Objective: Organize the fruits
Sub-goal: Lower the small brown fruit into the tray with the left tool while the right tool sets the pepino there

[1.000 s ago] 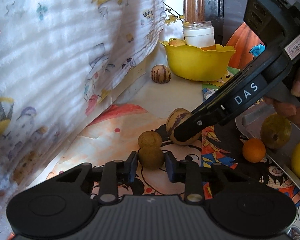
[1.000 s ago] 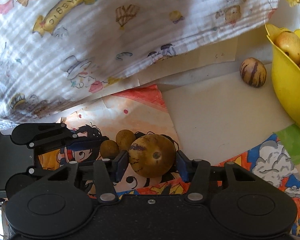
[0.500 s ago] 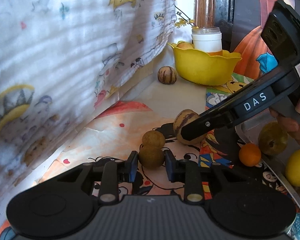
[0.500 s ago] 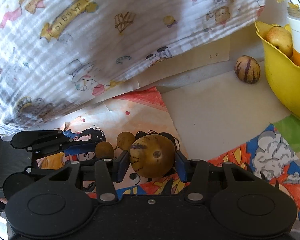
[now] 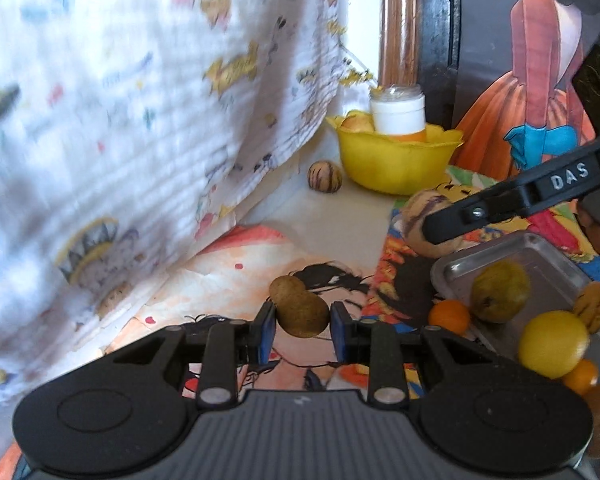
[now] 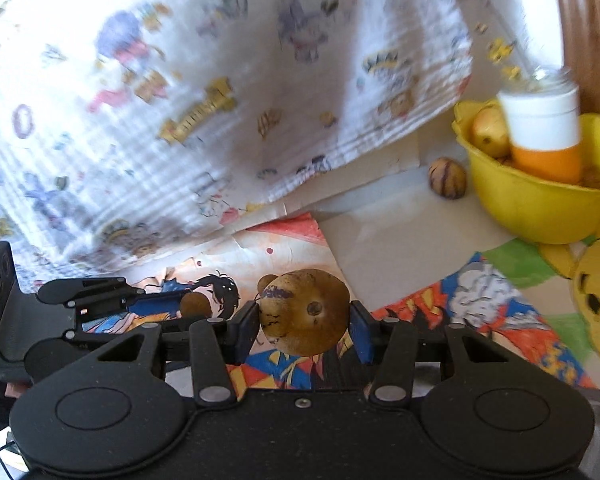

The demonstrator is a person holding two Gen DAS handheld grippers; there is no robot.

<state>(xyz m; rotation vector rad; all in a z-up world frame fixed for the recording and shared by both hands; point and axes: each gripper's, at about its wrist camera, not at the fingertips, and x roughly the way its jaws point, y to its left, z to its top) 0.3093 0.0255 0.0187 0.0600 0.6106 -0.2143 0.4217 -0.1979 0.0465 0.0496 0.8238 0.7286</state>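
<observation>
Left gripper (image 5: 302, 330): the fingers (image 5: 265, 330) are set narrowly around a small brown fruit (image 5: 303, 315), one pad on each side; whether the pads press on it cannot be told. A second brown fruit (image 5: 284, 287) lies just beyond the first, touching it, on the picture-covered bench (image 5: 260, 264).

Right gripper (image 6: 303, 330): the fingers (image 6: 246, 330) are closed on a striped melon (image 6: 304, 312), which fills the gap pad to pad — its stem scar faces the camera. In the left view this gripper (image 5: 436, 230) reaches in from the right, with the melon (image 5: 428, 220) at its tip, beyond and right of the left fingers.

Right of the left fingers sits a metal tray (image 5: 540, 252). In it lie a green pear (image 5: 500, 298), a yellow lemon (image 5: 554, 344) and a small striped fruit (image 5: 592, 307). An orange (image 5: 449, 316) rests against the tray's near corner, on the bench.

Far beyond both sets of fingers stands a yellow bowl (image 5: 396, 164) holding a white-capped jar (image 5: 398, 114) and an apple (image 5: 356, 122). A second striped melon (image 5: 325, 177) lies on the bench just left of the bowl. A printed cloth (image 5: 140, 120) hangs at the left — blurred in both views.
</observation>
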